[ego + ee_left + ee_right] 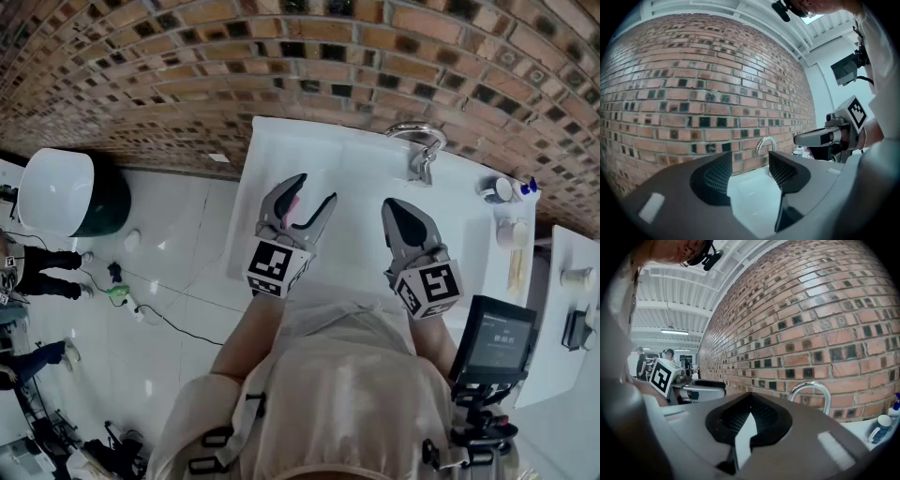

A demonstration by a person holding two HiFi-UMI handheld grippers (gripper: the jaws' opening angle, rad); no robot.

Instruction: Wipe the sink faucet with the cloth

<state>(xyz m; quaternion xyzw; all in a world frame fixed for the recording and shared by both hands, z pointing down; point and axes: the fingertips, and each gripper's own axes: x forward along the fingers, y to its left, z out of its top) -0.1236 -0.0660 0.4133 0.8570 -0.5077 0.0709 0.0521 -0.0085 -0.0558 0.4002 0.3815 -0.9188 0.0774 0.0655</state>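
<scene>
**Shirt front (347,375) nearest, both tools short of the faucet (419,148)**

From the head view, I see the pale shirt closest to the lens. Beyond it, both tools hang over the white sink top (281,155). The left gripper (312,190) has its jaws spread wide, with nothing between them. The right gripper (394,206) has its jaws brought together. The curved chrome faucet stands at the far edge against the brick wall (187,84), well apart from both tools and nearer the right one.

From the left gripper view, I read the two pads as far apart, with only bare white sink showing in the gap. The faucet rises just beyond them, and the right tool sits off to the side.

From the right gripper view, the tips meet with nothing held. The faucet arches to their right, and a small bottle (880,426) stands at the far right edge.
</scene>
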